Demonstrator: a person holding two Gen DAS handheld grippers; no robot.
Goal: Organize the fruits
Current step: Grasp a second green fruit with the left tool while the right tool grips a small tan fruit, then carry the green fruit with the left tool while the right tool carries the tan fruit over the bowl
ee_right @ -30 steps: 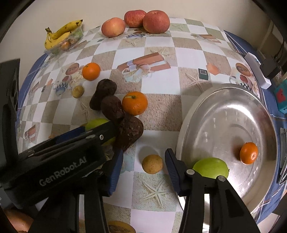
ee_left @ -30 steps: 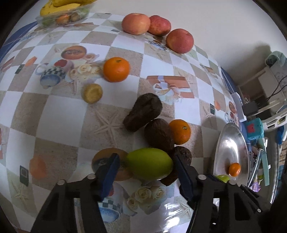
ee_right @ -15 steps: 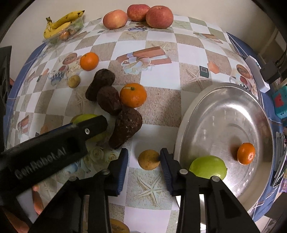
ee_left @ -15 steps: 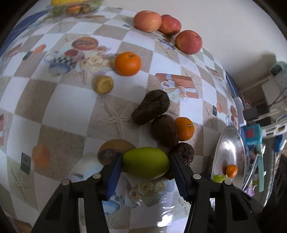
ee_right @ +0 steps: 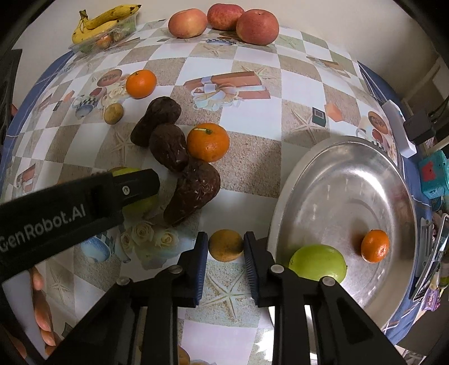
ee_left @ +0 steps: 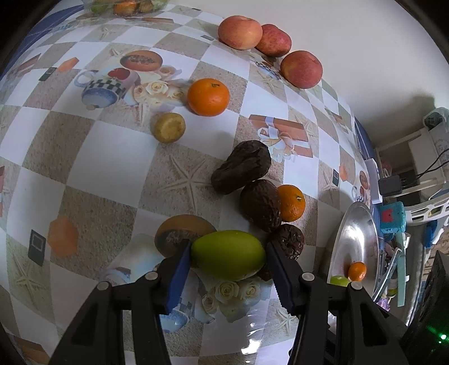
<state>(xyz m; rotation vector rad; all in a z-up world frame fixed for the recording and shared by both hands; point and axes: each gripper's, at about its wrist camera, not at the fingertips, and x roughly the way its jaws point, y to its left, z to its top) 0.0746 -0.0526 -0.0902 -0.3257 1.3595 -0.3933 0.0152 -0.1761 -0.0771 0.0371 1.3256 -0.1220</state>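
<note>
In the left wrist view my left gripper is shut on a green oval fruit, with a blue pad pressed on each end; the fruit rests on the checked tablecloth. In the right wrist view my right gripper is shut on a small yellow-brown fruit just left of the silver plate. On the plate lie a green fruit and a small orange. The left gripper's finger covers most of the held green fruit in this view.
Three dark brown fruits and an orange cluster between the grippers. Farther back lie another orange, a second small yellow fruit, three apples and bananas. A hand shows at lower left.
The right jaws closed in from either side until both pads met the small yellow-brown fruit. The left pads drew in against the green fruit early and have held there since.
</note>
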